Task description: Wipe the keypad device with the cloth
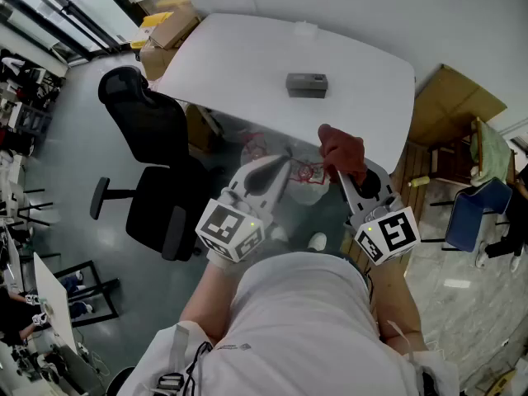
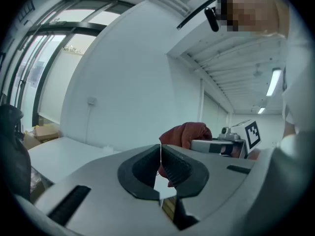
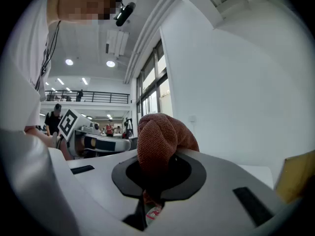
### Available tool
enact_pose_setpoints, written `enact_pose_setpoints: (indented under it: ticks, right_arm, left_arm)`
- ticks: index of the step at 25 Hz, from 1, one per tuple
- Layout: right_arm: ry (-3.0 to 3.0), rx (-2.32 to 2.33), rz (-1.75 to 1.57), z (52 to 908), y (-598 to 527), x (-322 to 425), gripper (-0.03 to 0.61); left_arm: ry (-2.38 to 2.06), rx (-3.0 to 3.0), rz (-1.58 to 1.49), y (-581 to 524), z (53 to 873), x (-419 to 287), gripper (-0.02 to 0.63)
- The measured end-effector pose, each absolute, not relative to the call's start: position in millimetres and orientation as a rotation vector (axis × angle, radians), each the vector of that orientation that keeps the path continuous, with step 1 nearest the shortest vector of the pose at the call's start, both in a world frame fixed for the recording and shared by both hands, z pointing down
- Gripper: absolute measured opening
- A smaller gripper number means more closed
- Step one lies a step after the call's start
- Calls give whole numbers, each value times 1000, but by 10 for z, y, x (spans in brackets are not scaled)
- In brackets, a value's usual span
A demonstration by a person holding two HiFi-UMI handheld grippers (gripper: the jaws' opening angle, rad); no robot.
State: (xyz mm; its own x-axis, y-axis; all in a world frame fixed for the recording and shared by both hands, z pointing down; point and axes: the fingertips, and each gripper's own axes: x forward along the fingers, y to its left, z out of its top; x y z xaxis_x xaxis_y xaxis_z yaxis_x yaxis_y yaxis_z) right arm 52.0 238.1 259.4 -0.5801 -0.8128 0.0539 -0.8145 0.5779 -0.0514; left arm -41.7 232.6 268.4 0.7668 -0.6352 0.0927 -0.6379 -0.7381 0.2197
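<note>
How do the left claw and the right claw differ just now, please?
The left claw is empty; the right claw grips a bunched reddish-brown terry cloth. The left claw is fully shut; the right claw is shut only onto that cloth. Both are held short of the grey rectangular keypad device.

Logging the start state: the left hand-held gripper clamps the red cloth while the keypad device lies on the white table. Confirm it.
Not quite: the right hand-held gripper clamps the red cloth, as the right gripper view shows; the left hand-held gripper is shut on nothing. The keypad device does lie on the white table.
</note>
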Motion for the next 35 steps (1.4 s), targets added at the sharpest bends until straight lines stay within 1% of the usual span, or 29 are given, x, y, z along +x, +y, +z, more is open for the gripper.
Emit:
enact_pose_setpoints:
  ticks: [8,13,19,27,35]
  right_arm:
    - [-2731,1456,117,2583,2252,320,41]
    - [-2707,1532,171,2656,2080,150,41]
    - [-2670,1561,176,2733,1863,-40,41]
    - [-2645,1569,186,2810,1474,22,41]
    - [-2698,1478,244,2931,735,441,41]
  left_arm:
    - [-974,2729,-21,2200,2680,-643,11]
    - [-959,2682,-102,2049,2722,-975,9]
    - [-957,2728,-52,1845,2826,-1246,9]
    - [-979,2715,10,1536,3037,-1222,9]
    - [-1093,2665,91,895,3129,-829,9]
